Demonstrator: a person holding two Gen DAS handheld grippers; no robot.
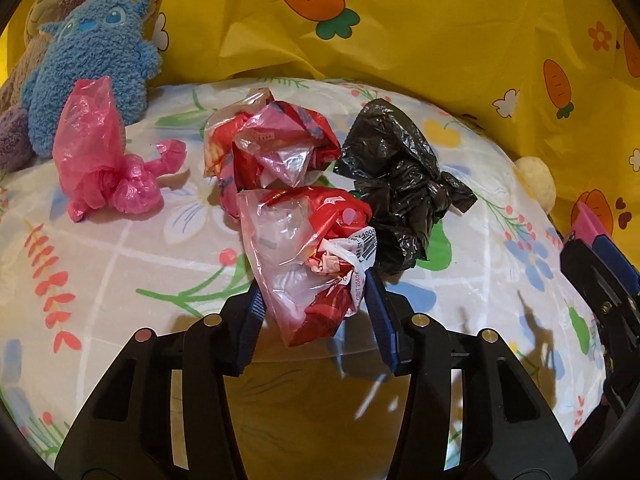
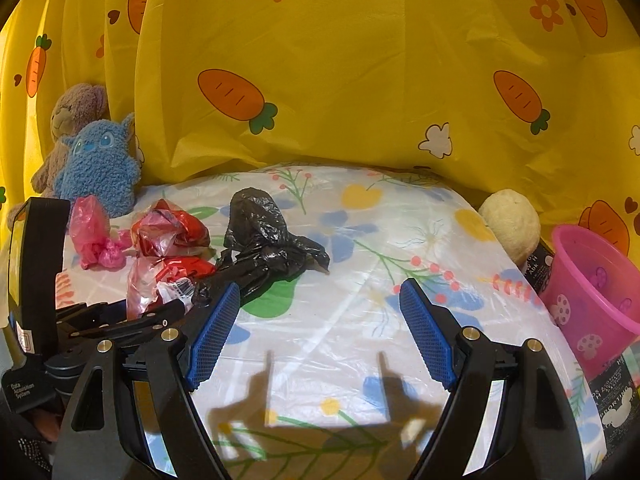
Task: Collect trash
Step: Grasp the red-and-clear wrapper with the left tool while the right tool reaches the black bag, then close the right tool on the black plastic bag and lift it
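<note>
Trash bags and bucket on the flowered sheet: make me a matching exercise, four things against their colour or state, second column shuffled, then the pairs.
Column one:
1. knotted bag beside the blue plush toy
2. crumpled bag in the middle of the sheet
3. wrapper with barcode
4. bucket at the right edge

Column two:
A. black
B. between the pads of the left tool
C. pink, translucent, tied
D. pink, open-topped, mushroom pattern

Pairs: 1-C, 2-A, 3-B, 4-D
</note>
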